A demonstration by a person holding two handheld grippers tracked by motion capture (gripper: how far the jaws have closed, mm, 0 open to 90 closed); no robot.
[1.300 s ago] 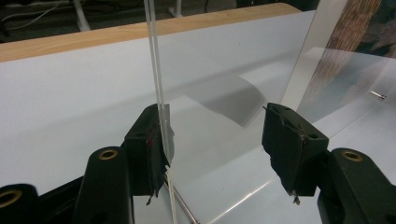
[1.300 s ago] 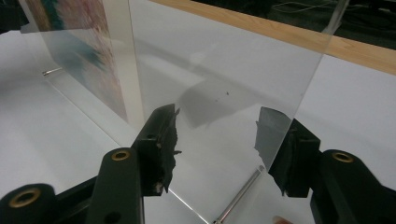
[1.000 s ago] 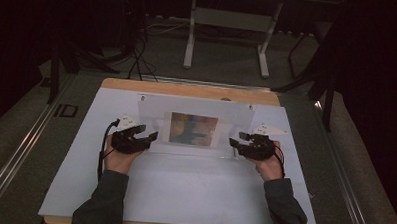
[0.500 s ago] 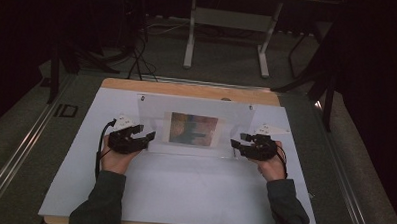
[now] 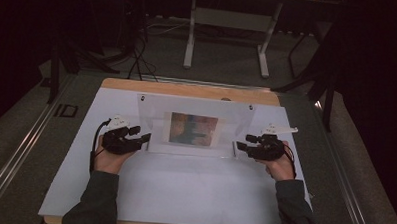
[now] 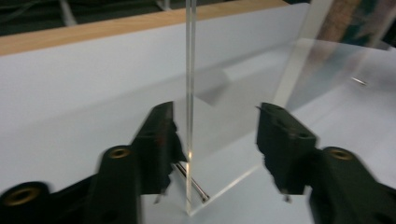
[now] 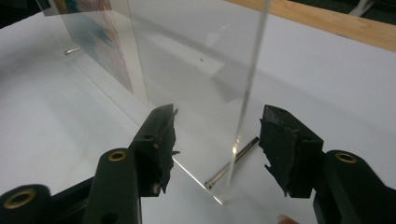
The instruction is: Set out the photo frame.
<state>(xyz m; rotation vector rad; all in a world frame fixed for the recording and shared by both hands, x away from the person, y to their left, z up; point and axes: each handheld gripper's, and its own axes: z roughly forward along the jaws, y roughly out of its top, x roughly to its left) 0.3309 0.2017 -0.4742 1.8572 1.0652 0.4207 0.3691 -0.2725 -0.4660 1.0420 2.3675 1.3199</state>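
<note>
A clear acrylic picture frame [image 5: 193,127] is standing upright near the middle of the white tabletop [image 5: 183,191], with a colourful print [image 5: 193,128] held between its panes. The left tongs [image 5: 144,138] are sitting at its left edge and the right tongs [image 5: 239,145] at its right edge. In the left gripper view the left tongs [image 6: 215,140] are standing apart, straddling the thin pane edge [image 6: 189,93], with the inner jaw lying very close to it, perhaps just touching. In the right gripper view the right tongs [image 7: 217,140] are likewise gaping around the other edge [image 7: 250,84], nothing clamped.

The likely trouble: the acrylic is looking slick and narrow, so if one side is closing before the other, the frame is probably going to skid or twist on the smooth tabletop, or tip over backward. Squeezing near the bottom corner only could let the top swing. A small metal pin [image 7: 233,161] is running through the base near each corner; a jaw catching on it may be spoiling the grip.

Hard to make out: the print's subject is blurring into patches of colour, the transparent panes are making it unclear how many layers there are, and the surroundings beyond the tabletop are sinking into darkness
</note>
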